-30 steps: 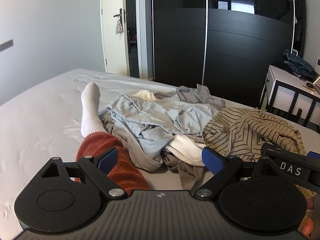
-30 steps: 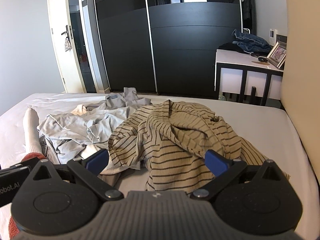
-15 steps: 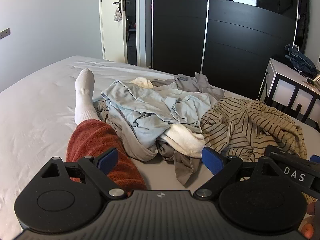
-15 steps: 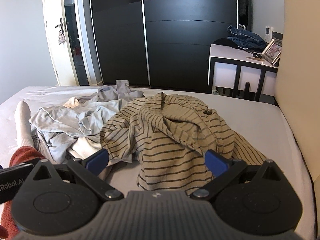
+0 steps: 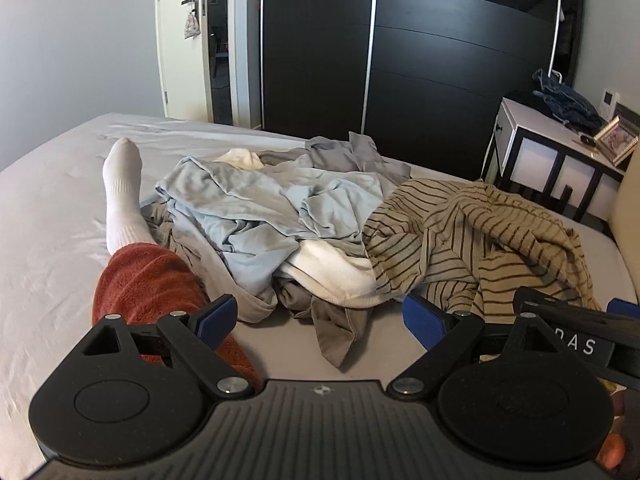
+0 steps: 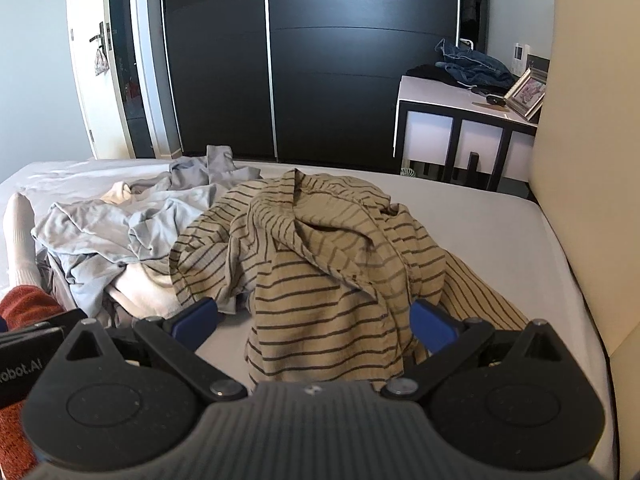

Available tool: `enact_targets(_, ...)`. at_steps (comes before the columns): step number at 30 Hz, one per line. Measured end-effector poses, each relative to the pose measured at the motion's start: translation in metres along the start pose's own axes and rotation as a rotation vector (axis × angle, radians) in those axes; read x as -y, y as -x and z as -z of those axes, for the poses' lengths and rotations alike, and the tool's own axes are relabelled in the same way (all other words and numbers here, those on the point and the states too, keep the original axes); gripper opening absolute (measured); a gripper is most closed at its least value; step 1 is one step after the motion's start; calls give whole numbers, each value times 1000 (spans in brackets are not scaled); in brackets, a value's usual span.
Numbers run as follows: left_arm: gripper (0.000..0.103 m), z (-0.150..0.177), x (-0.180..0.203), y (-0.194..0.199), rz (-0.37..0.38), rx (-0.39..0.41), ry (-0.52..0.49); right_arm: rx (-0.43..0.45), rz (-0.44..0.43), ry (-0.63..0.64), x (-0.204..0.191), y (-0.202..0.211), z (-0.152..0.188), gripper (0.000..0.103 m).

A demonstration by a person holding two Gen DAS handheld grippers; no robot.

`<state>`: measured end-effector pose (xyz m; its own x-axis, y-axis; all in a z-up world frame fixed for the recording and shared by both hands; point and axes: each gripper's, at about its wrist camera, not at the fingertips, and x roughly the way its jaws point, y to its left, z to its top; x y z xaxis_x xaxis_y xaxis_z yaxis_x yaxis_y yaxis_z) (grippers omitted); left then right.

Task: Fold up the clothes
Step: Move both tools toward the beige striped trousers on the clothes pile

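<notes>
— Blue-padded and spread wide, that's how the left gripper [image 5: 320, 316] looks from its own camera; nothing sits between the pads.

— And the clothes?

— Heaped on the white bed [image 5: 52, 216] just ahead: a pale blue garment [image 5: 256, 208] on top, a white piece [image 5: 332, 268] under it, grey fabric [image 5: 332, 332] trailing toward the gripper, and a striped tan shirt [image 5: 480, 232] to the right. A leg in a white sock [image 5: 122, 196] and rust-coloured trouser leg [image 5: 148, 284] lies left of the heap.

— What about the right wrist view?

— The right gripper [image 6: 314, 320] is spread open too, hovering low over the near edge of the striped tan shirt [image 6: 320, 272]; I can't tell whether it touches the cloth. The pale blue garment [image 6: 112, 228] lies to the left. Black wardrobe doors [image 6: 320, 72] stand behind the bed [image 6: 500, 232], and a white side table [image 6: 452, 120] is at the right.
</notes>
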<state>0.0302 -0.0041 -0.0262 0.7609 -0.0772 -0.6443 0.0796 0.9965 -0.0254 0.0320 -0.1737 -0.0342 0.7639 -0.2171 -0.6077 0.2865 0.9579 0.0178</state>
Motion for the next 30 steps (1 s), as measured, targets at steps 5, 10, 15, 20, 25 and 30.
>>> enact_targets(5, 103, 2, 1, -3, 13, -5, -10, -9, 3, 7, 0, -2, 2, 103)
enact_targets(10, 103, 2, 1, -3, 9, -6, -19, -12, 5, 13, -1, -2, 3, 103)
enact_targets(15, 103, 1, 2, -3, 3, -6, -28, 0, 11, 16, 0, -3, 1, 103)
enact_targets(20, 103, 1, 2, -2, -3, -5, -37, 1, -13, 28, 1, -4, -1, 103)
enact_targets(25, 103, 0, 1, -3, -7, -7, -41, 1, -15, 37, 1, -5, -1, 103)
enact_targets(30, 103, 1, 0, -4, -11, -14, -39, -16, -16, 38, 2, -10, 0, 103)
